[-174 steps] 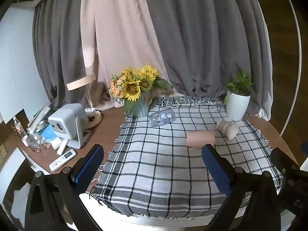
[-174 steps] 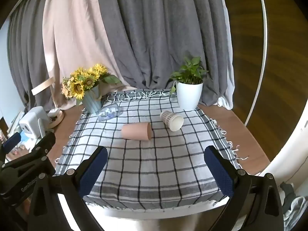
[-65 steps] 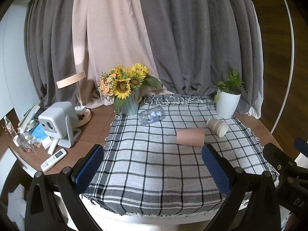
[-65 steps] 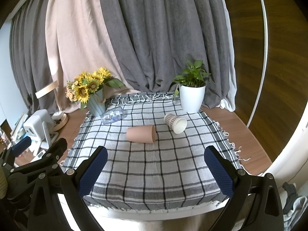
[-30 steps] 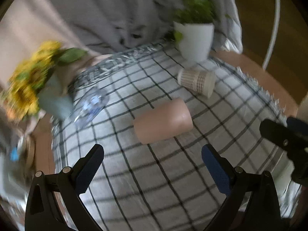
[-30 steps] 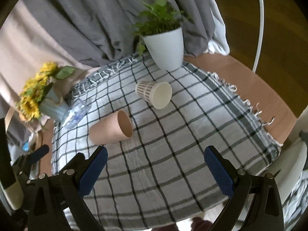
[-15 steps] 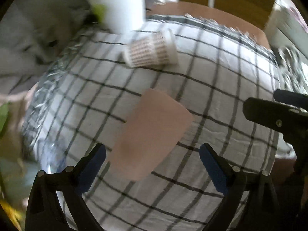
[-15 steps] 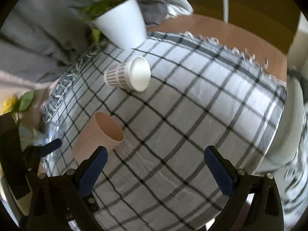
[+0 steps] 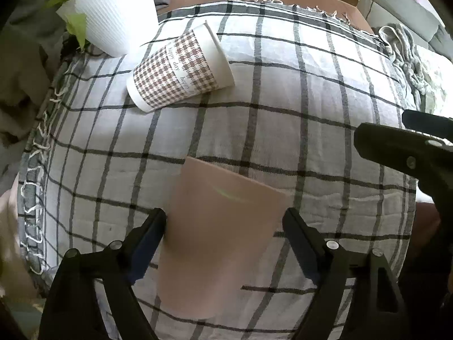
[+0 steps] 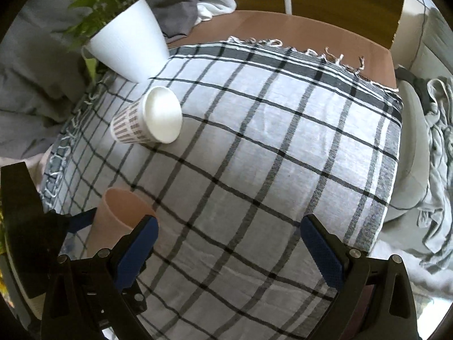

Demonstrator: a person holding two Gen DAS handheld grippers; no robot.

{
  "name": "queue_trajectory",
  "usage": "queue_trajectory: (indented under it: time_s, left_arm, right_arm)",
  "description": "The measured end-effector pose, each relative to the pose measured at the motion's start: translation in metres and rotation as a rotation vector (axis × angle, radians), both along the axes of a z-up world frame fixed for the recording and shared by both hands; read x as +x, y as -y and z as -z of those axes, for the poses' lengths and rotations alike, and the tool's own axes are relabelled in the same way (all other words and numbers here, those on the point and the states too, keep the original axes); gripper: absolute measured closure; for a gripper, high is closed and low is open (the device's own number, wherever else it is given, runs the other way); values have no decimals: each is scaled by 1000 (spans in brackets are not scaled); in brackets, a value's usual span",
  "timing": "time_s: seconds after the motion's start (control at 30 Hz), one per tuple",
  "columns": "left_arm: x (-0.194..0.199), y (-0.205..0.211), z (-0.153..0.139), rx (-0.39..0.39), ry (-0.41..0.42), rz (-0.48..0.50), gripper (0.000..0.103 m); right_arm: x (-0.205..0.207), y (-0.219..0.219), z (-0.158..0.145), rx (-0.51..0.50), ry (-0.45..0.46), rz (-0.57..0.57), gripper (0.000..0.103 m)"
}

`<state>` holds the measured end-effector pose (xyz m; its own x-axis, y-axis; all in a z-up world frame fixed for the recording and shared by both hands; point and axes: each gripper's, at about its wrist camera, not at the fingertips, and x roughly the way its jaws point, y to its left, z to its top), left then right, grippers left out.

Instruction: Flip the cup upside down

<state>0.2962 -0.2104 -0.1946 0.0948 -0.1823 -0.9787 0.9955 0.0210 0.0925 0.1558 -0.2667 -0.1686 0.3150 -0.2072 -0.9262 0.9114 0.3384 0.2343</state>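
A plain pink cup (image 9: 220, 232) lies on its side on the checked cloth (image 9: 283, 85). My left gripper (image 9: 225, 233) has its blue-padded fingers on both sides of the cup and touching it, closed on it. In the right wrist view the pink cup (image 10: 119, 212) shows at the lower left with its open mouth facing up-right, held by the left gripper (image 10: 85, 219). My right gripper (image 10: 229, 243) is open and empty above the cloth. A houndstooth paper cup (image 9: 181, 69) lies on its side farther back; it also shows in the right wrist view (image 10: 147, 120).
A white ribbed plant pot (image 9: 113, 11) stands at the back left corner of the cloth, also seen in the right wrist view (image 10: 130, 42). The brown table edge (image 10: 297, 28) runs behind the cloth. Grey bedding (image 10: 430, 170) lies to the right.
My left gripper has moved down onto the pink cup and its fingers have narrowed around it. The right gripper has stayed open and swung closer over the cloth.
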Motion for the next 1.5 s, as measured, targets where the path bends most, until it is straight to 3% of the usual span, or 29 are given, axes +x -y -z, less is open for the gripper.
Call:
queue_trajectory:
  time_s: [0.2, 0.37, 0.53, 0.9, 1.23, 1.43, 1.5]
  left_arm:
    - [6, 3, 8, -12, 5, -29, 20]
    - [13, 2, 10, -12, 8, -141, 25]
    - [27, -2, 4, 3, -128, -353, 26]
    - [22, -20, -10, 63, -208, -748, 27]
    - [-6, -23, -18, 130, -355, -929, 29]
    - [-31, -34, -10, 181, -554, -1040, 31]
    - [-33, -30, -7, 190, -547, -1053, 31]
  right_arm:
    - [-4, 5, 3, 1, -17, 27, 2]
    - [-7, 6, 2, -18, -20, 7, 2]
    - [-11, 12, 4, 7, -2, -19, 2]
    - [-12, 52, -2, 14, 38, -192, 2]
    - [-8, 78, -19, 39, 102, -370, 2]
    - [-3, 89, -28, 80, 131, -426, 2]
    - [-3, 92, -31, 91, 140, -438, 2]
